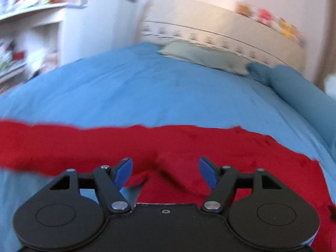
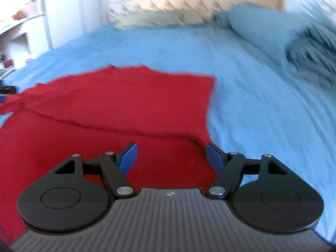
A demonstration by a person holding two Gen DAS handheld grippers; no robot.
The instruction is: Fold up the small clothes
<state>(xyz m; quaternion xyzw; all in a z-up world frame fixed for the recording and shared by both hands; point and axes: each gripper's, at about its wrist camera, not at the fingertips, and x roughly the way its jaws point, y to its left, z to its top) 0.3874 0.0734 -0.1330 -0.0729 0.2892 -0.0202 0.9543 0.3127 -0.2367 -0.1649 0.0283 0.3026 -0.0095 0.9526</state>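
The left gripper (image 1: 166, 173) hangs with its blue pads spread wide and nothing pinched between them; just beyond lies the red garment (image 1: 189, 145), stretched flat across the blue bedsheet (image 1: 136, 88); the right gripper (image 2: 171, 158) is likewise wide apart and empty, poised over the garment's near right corner; a fold ridge runs across the cloth; farther off, a pale green pillow (image 1: 201, 55) rests against the cream headboard (image 1: 210, 21); everything beyond is blurred.

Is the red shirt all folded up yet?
Not yet. The red shirt lies on the blue bed with one fold across it. Both grippers, left and right, are open and hold nothing. More folds look needed.
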